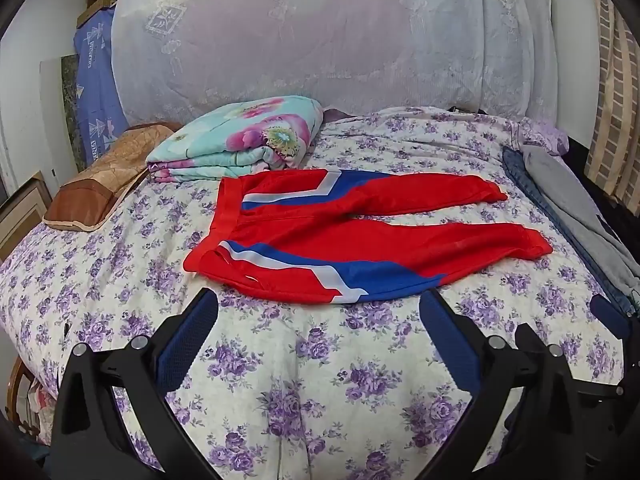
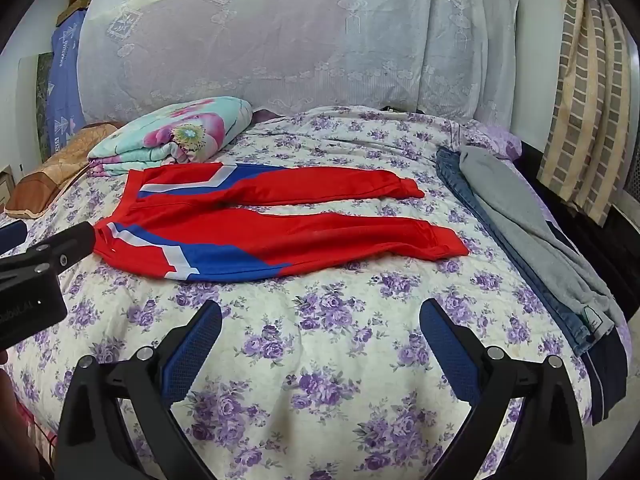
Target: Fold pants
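Red pants [image 1: 360,232] with blue and white side stripes lie flat on the floral bedspread [image 1: 280,360], waistband to the left, both legs spread toward the right. They also show in the right wrist view [image 2: 280,228]. My left gripper [image 1: 320,304] is open and empty, hovering just short of the pants' near edge. My right gripper [image 2: 320,312] is open and empty, a little before the near leg. The left gripper's body shows at the left edge of the right wrist view [image 2: 40,264], close to the waistband corner.
A folded flowered quilt [image 1: 240,140] and a brown pillow [image 1: 100,176] lie at the back left. Grey and denim garments [image 2: 528,240] lie along the bed's right edge. A lace-covered headboard [image 1: 320,40] stands behind. Curtains [image 2: 588,80] hang at the right.
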`<state>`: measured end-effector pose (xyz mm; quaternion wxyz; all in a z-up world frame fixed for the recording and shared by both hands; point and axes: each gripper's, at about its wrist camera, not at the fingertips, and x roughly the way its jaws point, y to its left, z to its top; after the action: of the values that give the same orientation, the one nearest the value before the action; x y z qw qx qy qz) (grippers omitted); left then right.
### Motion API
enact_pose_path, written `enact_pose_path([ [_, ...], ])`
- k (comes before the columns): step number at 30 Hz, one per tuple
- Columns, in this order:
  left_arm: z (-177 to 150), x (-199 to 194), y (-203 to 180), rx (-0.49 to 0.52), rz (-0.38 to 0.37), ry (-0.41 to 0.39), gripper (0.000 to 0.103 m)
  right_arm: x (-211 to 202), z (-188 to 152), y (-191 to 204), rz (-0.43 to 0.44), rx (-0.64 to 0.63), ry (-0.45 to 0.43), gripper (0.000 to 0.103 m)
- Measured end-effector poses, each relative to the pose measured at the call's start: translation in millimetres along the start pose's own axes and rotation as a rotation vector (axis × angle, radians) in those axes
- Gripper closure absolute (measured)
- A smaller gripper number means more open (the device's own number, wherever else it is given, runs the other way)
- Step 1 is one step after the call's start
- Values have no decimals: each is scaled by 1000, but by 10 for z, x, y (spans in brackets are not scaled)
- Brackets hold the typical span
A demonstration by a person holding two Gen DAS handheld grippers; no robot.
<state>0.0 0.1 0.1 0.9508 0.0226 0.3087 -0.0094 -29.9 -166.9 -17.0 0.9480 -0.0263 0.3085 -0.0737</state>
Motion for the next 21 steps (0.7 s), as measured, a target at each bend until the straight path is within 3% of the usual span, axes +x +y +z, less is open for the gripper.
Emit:
enact_pose_path([
  [21, 4, 11, 4, -8, -8, 9, 5, 28, -24, -4, -2, -4, -4, 3],
])
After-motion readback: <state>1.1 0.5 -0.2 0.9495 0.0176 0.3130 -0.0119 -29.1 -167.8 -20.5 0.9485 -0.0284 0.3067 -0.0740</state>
